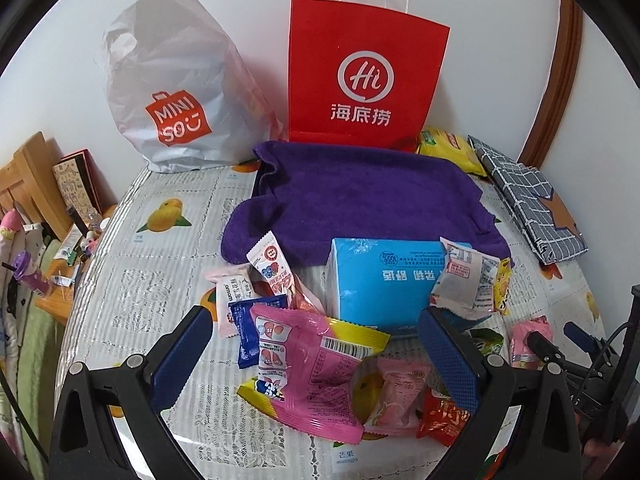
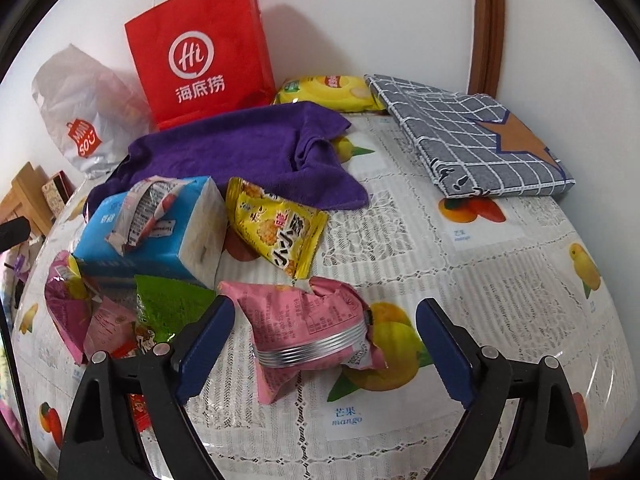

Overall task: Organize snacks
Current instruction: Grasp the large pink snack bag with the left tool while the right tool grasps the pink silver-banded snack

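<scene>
Desk (image 2: 460, 280) under a lace-and-fruit-print cover, against a white wall. At the back: red paper bag (image 1: 366, 76), white plastic bag (image 1: 176, 96), purple towel (image 1: 360, 204), checked cloth (image 2: 480, 148). Blue tissue box (image 1: 380, 280) amid scattered snacks. Left gripper (image 1: 316, 360): jaws open around pink-and-yellow packet (image 1: 316, 364). Right gripper (image 2: 324, 344): jaws open, flanking crumpled pink packet (image 2: 308, 328).

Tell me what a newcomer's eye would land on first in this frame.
Probably the red paper bag standing against the back wall, with the white Miniso bag to its left and a purple towel spread in front. Nearer the cameras, bright snack packets crowd around a blue tissue pack on the fruit-print tablecloth, with a pink packet between the open right gripper fingers.
</scene>
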Available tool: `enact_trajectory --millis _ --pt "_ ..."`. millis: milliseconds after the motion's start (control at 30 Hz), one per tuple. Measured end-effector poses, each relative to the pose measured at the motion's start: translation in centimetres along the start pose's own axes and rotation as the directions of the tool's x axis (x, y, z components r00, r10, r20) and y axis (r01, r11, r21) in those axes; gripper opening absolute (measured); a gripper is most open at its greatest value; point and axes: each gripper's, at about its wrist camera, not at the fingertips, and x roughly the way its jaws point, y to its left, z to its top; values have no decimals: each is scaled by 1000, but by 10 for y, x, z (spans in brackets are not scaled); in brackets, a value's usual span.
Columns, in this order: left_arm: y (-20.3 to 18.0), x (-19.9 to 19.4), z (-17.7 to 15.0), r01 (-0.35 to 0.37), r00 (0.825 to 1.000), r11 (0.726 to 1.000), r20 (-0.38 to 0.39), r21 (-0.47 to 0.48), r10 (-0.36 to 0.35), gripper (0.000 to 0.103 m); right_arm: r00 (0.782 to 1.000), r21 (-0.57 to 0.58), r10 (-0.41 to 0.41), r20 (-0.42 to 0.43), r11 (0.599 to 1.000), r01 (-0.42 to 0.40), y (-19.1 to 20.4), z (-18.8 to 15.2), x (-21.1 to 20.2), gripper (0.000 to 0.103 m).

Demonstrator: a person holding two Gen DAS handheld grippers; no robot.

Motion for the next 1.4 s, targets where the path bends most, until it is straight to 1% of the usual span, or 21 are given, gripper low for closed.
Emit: enact_trajectory --millis 267,367,400,433,500,633,733,833,900,967,1200,1267,1333,1367,1400 --pt "24 11 -10 -12 999 999 -38 -29 11 103 1000 -15 2 -30 1000 -2 4 -7 15 92" --pt "35 14 -14 -24 998 999 -52 -43 22 103 999 -18 5 -43 1000 -5 6 -9 20 89" --pt "39 14 -15 -24 998 998 -55 -49 21 103 999 -22 7 -51 1000 -8 7 -9 21 85" --pt "44 15 -17 -20 998 998 -60 -57 17 103 998 -29 13 -60 999 -15 8 -10 23 78" --pt "52 16 -20 -11 998 997 -68 -71 6 103 998 -42 10 -63 999 -12 11 -11 24 71" --pt "61 21 -25 -13 996 997 -84 -79 6 103 999 -59 8 -43 998 -11 16 -12 21 64" --pt "64 25 -28 7 995 996 -98 -90 -16 103 999 -48 36 -33 998 -38 16 -12 16 62" --pt "60 28 -30 59 992 994 -105 -97 -69 103 999 -56 33 -17 998 -34 19 -12 12 61" --pt "53 30 -32 95 989 992 -109 -86 -104 103 999 -62 33 -9 998 -34 20 -12 9 61" --pt "44 33 -35 116 985 991 -119 -68 -123 103 999 -62 36 -8 997 -37 20 -12 8 61" --pt "20 48 -41 116 980 993 -161 -9 -116 103 999 -59 43 3 997 -42 17 -11 2 60" --pt "16 52 -43 115 978 993 -173 0 -113 99 999 -62 42 7 997 -41 17 -11 0 60" --pt "13 56 -45 117 975 993 -190 2 -115 85 999 -64 41 9 997 -41 17 -10 -2 60" --pt "12 57 -45 112 974 994 -196 4 -109 81 999 -65 41 10 997 -40 17 -10 -2 60" --pt "12 59 -46 106 974 994 -200 7 -102 68 999 -66 41 10 997 -40 17 -10 -3 60"
